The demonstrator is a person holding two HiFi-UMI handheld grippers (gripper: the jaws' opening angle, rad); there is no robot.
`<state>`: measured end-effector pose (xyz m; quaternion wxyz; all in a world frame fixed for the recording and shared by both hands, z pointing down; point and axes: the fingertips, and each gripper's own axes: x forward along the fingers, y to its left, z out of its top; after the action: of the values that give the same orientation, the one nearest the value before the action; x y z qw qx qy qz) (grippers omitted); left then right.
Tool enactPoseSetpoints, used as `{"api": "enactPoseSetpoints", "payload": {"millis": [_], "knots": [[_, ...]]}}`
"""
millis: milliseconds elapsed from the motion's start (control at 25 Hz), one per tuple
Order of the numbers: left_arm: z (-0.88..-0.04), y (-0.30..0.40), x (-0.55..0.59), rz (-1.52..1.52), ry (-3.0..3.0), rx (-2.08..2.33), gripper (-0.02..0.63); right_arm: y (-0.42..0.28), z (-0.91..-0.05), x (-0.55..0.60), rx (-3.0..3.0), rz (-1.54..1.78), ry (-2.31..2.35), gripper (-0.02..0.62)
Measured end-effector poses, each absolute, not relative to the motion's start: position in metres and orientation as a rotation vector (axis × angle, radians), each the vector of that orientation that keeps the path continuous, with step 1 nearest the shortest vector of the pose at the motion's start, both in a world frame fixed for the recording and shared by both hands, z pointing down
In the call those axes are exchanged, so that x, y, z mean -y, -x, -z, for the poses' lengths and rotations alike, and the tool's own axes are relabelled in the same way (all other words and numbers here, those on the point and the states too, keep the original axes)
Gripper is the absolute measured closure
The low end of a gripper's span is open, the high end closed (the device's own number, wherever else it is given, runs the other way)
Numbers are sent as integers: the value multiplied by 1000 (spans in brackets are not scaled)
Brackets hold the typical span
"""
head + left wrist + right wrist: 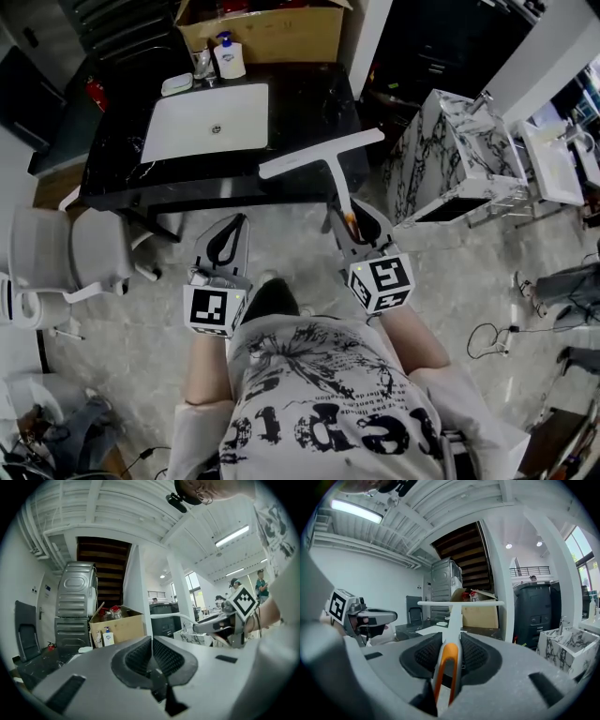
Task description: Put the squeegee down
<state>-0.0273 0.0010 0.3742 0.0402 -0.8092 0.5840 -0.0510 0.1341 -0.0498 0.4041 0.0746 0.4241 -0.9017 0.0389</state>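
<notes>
A white squeegee (322, 153) with an orange-trimmed handle sticks out level from my right gripper (345, 214), which is shut on the handle. Its long blade hangs above the front right part of the black counter (309, 103). In the right gripper view the squeegee (454, 616) runs straight ahead between the pads of the right gripper (451, 644), its blade crosswise at the far end. My left gripper (234, 230) is held beside it to the left, short of the counter's front edge. In its own view the left gripper (152, 641) is shut, with nothing between the pads.
A white sink basin (208, 120) is set in the counter, with a soap bottle (228, 56) and a cardboard box (262, 28) behind it. A marble-patterned cabinet (450, 155) stands to the right, a white chair (66, 253) to the left. Cables lie on the floor at right.
</notes>
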Motion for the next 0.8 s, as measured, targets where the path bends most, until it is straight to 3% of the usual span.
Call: {"api": "enactPoseSetpoints", "payload": {"millis": [800], "knots": [[-370, 89, 283, 192, 2598, -1626, 595, -76, -427, 316, 2570, -199, -1417, 485]]}}
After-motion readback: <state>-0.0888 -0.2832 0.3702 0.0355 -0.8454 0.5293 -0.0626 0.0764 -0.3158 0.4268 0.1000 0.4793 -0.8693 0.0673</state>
